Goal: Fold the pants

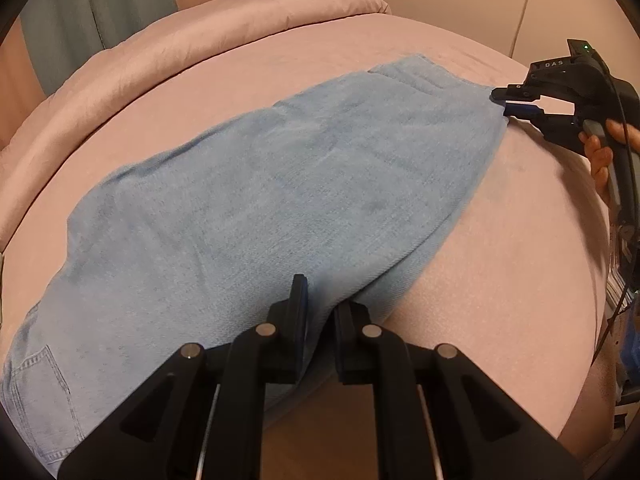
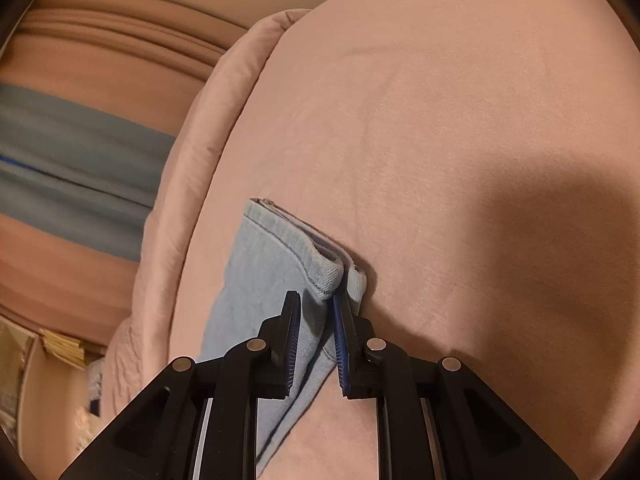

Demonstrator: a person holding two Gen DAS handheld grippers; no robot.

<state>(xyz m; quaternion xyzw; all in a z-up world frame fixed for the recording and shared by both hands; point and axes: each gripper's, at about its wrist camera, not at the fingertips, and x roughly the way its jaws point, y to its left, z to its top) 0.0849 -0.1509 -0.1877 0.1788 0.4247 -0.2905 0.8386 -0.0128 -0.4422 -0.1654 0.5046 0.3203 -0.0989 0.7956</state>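
Black left gripper (image 1: pixel 320 300) is pinching the near edge of the light blue denim pants (image 1: pixel 280 184), jaws almost closed on the cloth. Black right gripper (image 2: pixel 318 312) is straddling the hem corner (image 2: pixel 324 276), jaws slightly apart; pad contact is unclear. Pants are lying lengthwise along the pink bed sheet (image 1: pixel 500 280), legs stacked. Judgement: keeping both corners taut and level is mattering most. Waistband is running out of frame at bottom left; underside layers are hidden.
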